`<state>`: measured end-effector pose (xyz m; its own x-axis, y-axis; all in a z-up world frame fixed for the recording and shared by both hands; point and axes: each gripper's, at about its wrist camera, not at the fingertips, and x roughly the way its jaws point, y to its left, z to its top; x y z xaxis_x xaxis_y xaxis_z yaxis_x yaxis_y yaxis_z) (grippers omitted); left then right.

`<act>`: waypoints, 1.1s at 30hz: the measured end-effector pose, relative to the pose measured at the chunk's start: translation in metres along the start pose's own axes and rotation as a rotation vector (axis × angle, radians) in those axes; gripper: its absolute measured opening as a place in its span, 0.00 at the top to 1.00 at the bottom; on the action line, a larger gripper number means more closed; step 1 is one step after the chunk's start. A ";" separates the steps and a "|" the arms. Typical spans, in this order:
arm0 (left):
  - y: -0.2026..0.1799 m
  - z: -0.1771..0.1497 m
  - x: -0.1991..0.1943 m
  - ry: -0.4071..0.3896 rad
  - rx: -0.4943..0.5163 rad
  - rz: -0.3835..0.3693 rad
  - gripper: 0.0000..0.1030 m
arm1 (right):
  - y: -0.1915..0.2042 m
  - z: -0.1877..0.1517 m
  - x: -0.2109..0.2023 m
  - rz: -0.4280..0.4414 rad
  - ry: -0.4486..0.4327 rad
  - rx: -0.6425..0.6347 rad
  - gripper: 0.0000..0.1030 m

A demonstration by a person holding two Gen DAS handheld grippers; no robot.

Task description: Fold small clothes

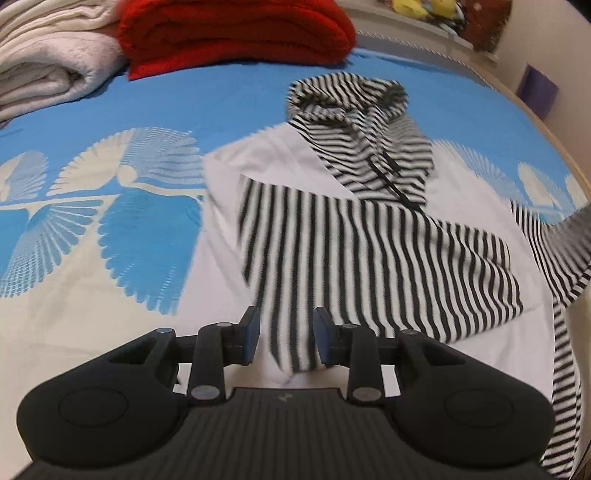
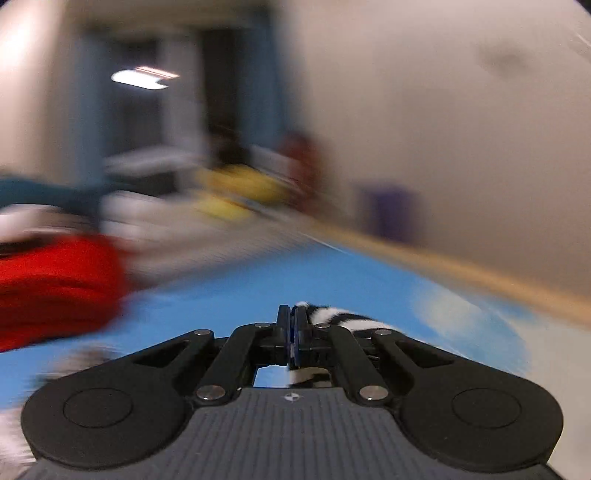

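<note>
My left fingers (image 1: 286, 338) stand apart at the bottom centre of the left view, holding nothing; the end of a striped sleeve lies on the bed just past the gap between them. The hoodie (image 1: 354, 206), white with black stripes, is spread over the middle of the frame, its hood toward the top and that sleeve folded across its white body. It lies on a bed (image 1: 240, 107) covered in blue cloth printed with pale fan shapes. In the upper left sit a folded red blanket (image 1: 236, 33) and, beside it, a cream blanket (image 1: 48, 62). A wooden edge and a pale wall curve down the right side.

My right fingers (image 2: 293, 328) are pressed together on a bit of striped cloth (image 2: 347, 319), low in the centre of the right view. That view is badly blurred: blue bed, red blanket at left, wall at right.
</note>
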<state>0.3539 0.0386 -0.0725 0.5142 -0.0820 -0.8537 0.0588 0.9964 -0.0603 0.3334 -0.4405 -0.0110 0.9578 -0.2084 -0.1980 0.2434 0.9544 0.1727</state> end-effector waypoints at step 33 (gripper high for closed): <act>0.023 -0.017 0.057 0.167 -0.111 0.024 0.56 | 0.111 -0.126 0.031 0.089 0.969 0.201 0.53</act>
<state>0.3703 0.0571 -0.1313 0.3652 -0.0631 -0.9288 -0.0514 0.9948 -0.0878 0.3706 -0.3140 -0.1197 0.4570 0.2121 -0.8638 0.2842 0.8855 0.3677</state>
